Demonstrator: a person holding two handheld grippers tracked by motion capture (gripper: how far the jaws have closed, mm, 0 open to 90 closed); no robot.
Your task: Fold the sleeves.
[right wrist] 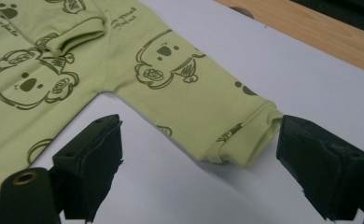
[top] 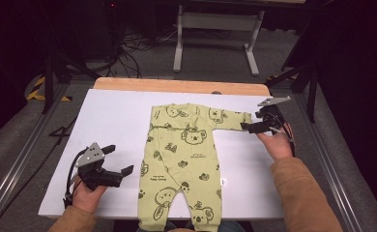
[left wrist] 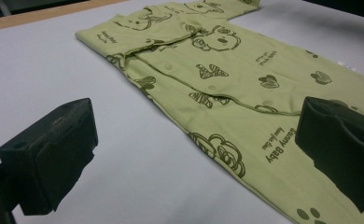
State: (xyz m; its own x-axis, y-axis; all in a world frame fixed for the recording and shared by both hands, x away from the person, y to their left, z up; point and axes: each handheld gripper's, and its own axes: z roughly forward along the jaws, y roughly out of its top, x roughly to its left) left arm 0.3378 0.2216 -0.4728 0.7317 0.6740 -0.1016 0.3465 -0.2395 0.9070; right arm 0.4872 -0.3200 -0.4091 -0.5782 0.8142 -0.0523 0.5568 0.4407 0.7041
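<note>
a light green baby romper (top: 184,159) printed with koalas lies flat at the centre of the white worktop (top: 114,121), legs toward the bottom of the frame, one sleeve folded in and the other stretched to the right. the right gripper (top: 254,124), right of centre, has its fingers (right wrist: 325,163) apart either side of that sleeve's cuff. the left gripper (top: 121,159), lower left, sits beside the romper with fingers (left wrist: 49,158) apart, holding nothing.
</note>
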